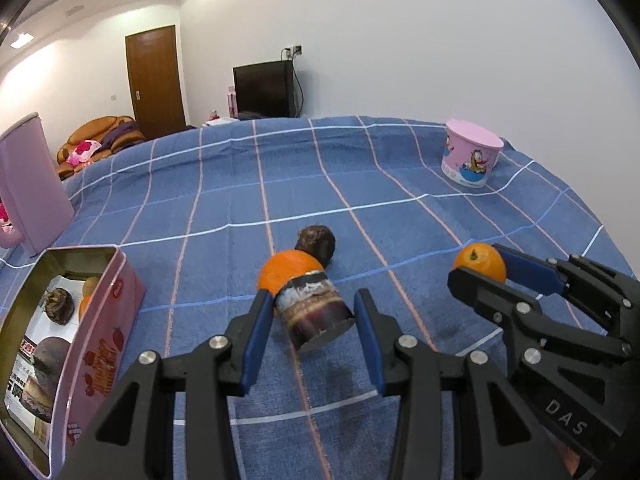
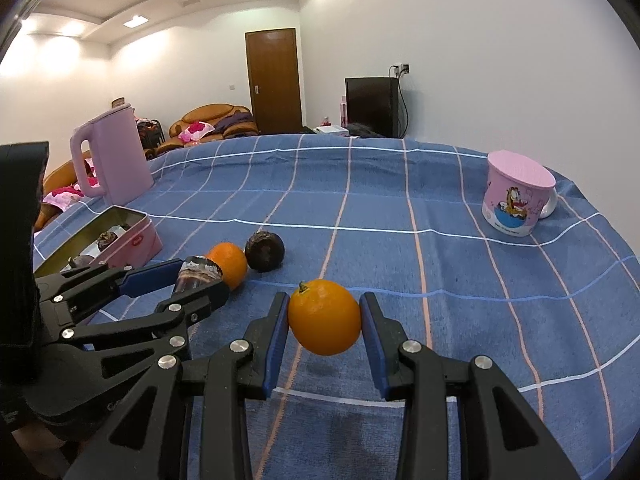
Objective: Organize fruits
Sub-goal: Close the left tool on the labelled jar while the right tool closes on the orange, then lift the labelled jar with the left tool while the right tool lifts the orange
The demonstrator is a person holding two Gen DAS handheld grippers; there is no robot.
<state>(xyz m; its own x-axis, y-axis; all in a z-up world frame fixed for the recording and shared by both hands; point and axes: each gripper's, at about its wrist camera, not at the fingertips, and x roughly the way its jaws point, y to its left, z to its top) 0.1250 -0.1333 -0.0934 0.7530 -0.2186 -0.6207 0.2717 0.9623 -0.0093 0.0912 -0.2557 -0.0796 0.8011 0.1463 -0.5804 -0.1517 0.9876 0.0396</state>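
Left gripper (image 1: 314, 316): jaws pinch a dark labelled jar (image 1: 316, 312), lifted off the blue checked cloth (image 1: 360, 184) (in the left wrist view the right pad seems a hair off the jar's side; the right wrist view shows it clamped). Jar tilted, its far end touching or just in front of an orange (image 1: 286, 272) lying on the cloth. Behind that orange, touching or just beside it, a dark brown fruit (image 1: 318, 244).

Right gripper (image 2: 324, 316): jaws pressed on a second orange (image 2: 324, 316), stem up, clear of the cloth.

Open pink tin (image 1: 108, 320) at the left, near the left gripper; inside, a dark fruit (image 1: 59, 305) and something orange, partly hidden. Pink jug (image 2: 116, 160) beyond the tin. Pink cartoon cup (image 2: 516, 196) far right, well apart from the fruit.
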